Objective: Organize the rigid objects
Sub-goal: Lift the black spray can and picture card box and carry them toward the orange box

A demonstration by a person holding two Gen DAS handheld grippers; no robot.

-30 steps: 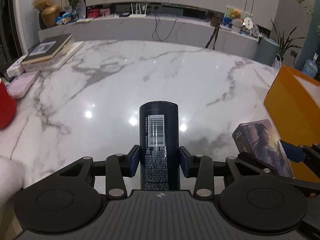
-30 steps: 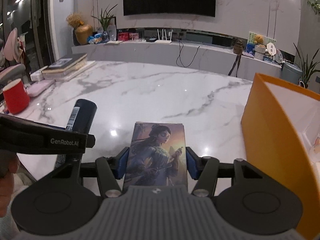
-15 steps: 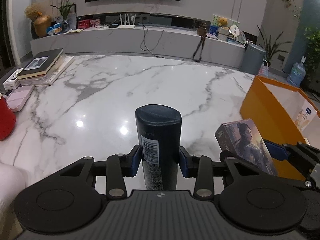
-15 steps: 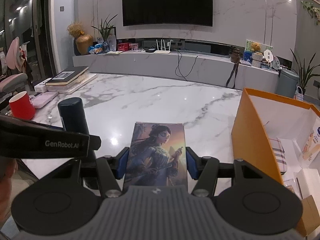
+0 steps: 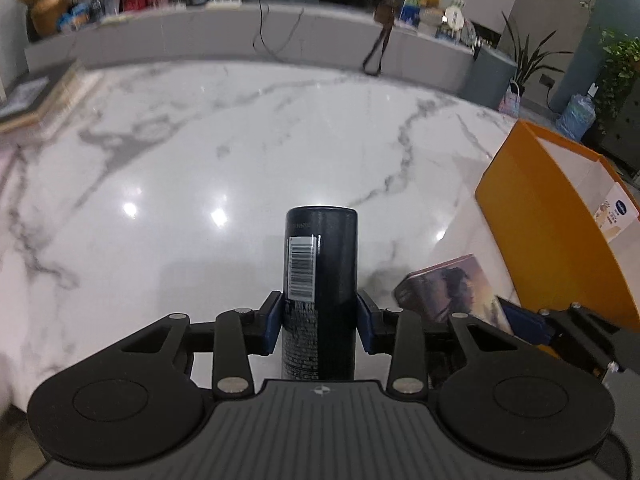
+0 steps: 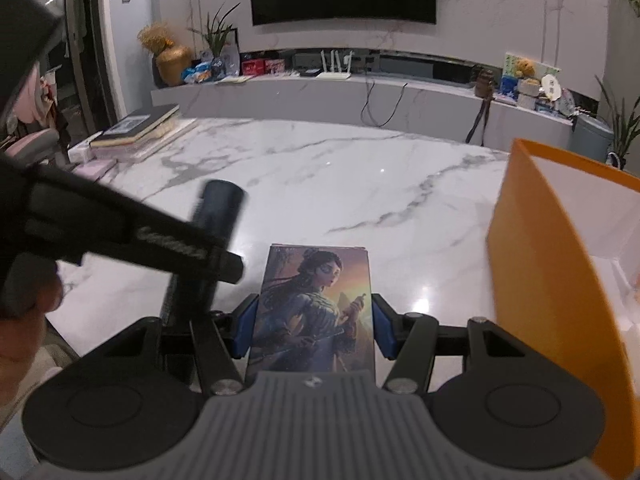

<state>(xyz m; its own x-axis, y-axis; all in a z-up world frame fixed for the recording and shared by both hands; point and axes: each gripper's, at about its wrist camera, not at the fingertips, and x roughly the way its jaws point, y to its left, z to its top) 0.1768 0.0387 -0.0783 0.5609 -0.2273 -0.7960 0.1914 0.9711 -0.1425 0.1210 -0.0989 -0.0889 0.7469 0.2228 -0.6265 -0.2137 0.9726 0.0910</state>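
Left gripper: clamped on a dark can.
Right gripper: clamped on a picture box.
Orange bin: right, on the marble table.

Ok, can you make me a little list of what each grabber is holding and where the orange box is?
left gripper: shut on the dark can, barcode facing the camera
right gripper: shut on the picture box, painted woman on front
orange box: on the right side of the marble table, open
books: stacked at the table's far left
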